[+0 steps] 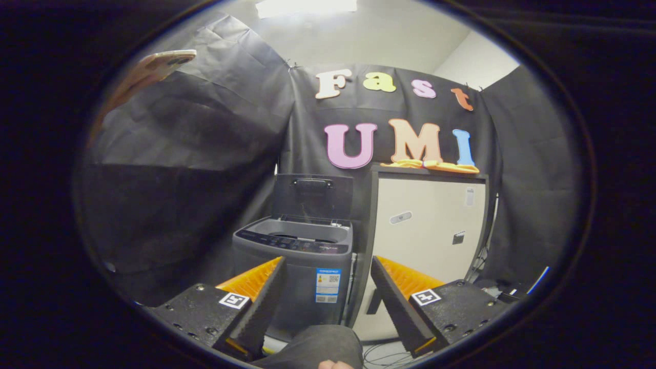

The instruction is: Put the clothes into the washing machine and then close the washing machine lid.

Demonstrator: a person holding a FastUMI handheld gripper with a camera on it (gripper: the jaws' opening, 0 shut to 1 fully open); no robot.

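A grey top-loading washing machine (293, 261) stands on the floor beyond my fingers, a little to the left of the gap between them. Its lid (312, 196) stands upright and open at the back, showing the tub opening. Yellow and orange clothes (429, 165) lie on top of a white cabinet (429, 230) right of the machine, far beyond my fingers. My gripper (328, 294) is open, fingers wide apart, with nothing between them.
The white cabinet stands close against the machine's right side. Black cloth walls enclose the booth on all sides. A phone (159, 64) is held up high on the left. A person's knee (320, 346) and cables (384, 353) on the floor are just below my fingers.
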